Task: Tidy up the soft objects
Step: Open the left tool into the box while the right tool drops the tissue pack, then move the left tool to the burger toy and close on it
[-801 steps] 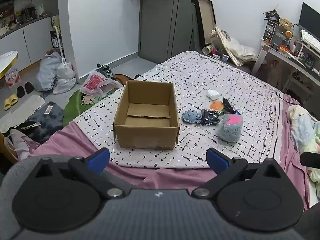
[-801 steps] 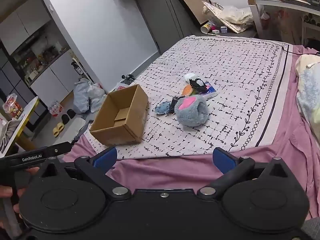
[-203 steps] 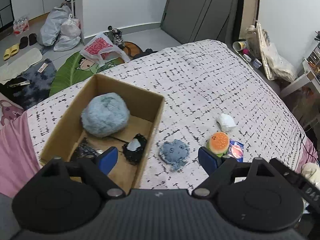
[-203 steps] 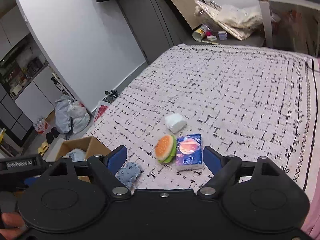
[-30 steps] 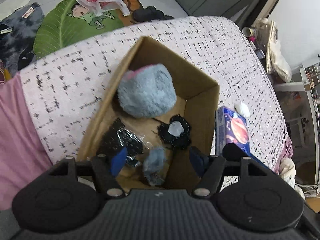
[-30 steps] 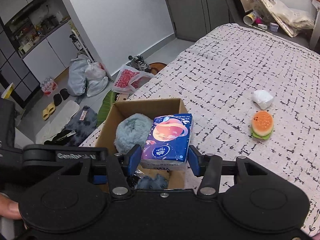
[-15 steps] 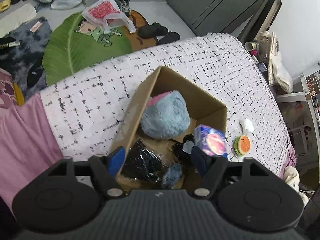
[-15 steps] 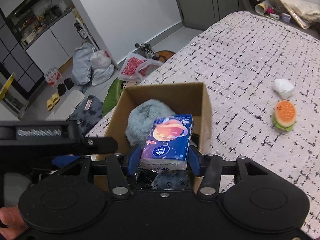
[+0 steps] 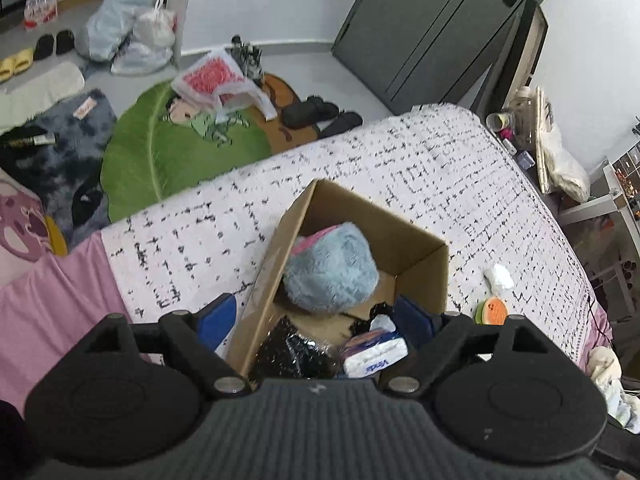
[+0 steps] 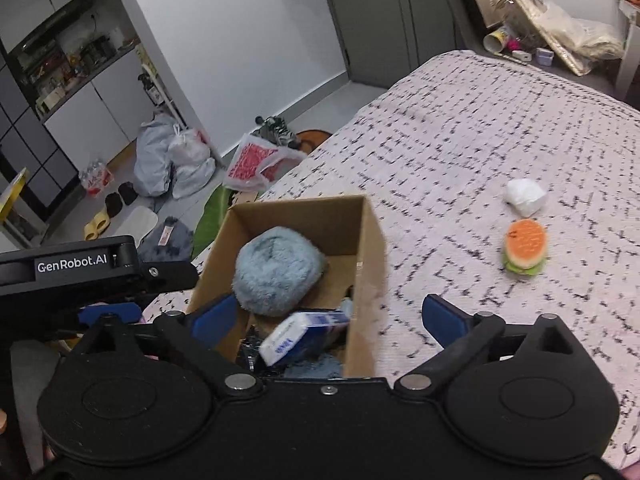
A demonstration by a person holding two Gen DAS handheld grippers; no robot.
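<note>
Both the left gripper (image 9: 316,316) and the right gripper (image 10: 326,318) have just opened wide, empty; the tissue pack (image 10: 298,336) lies half-hidden in the box (image 10: 366,280), burger toy (image 10: 525,248) at two o'clock.

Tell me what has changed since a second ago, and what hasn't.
The right tongs let go of the tissue pack: their jaws have just been opening, and the pack now lies tilted inside the cardboard box. The left tongs, empty, have also been opening. Unchanged: the fluffy blue plush in the box, the burger toy and white wad on the bedspread.

Tissue pack (image 10: 298,336) now inside box (image 10: 366,264)
</note>
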